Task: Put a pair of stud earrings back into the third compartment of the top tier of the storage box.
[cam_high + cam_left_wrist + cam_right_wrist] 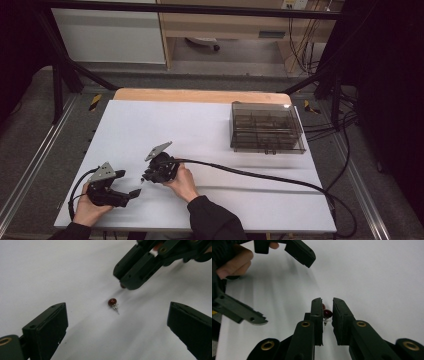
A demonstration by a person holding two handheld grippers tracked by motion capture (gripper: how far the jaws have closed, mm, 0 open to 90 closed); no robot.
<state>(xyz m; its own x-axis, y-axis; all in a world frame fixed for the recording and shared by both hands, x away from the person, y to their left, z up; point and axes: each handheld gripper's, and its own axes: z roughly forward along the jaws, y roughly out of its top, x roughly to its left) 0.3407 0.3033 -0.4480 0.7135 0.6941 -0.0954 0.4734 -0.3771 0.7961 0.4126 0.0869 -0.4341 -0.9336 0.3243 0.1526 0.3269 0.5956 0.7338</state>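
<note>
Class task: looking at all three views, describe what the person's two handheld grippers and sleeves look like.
Both the left gripper and right gripper are black, with flat rectangular jaws, brass-coloured pivot rivets and a grey three-cornered plate on top. A black cable trails from the right one. The sleeves are black.

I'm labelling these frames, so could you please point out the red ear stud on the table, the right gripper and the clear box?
red ear stud [112, 301]: left gripper view, on its red bead.
right gripper [327, 312]: right gripper view, midway between its fingertips.
clear box [267, 127]: high view, on its lid.
</note>
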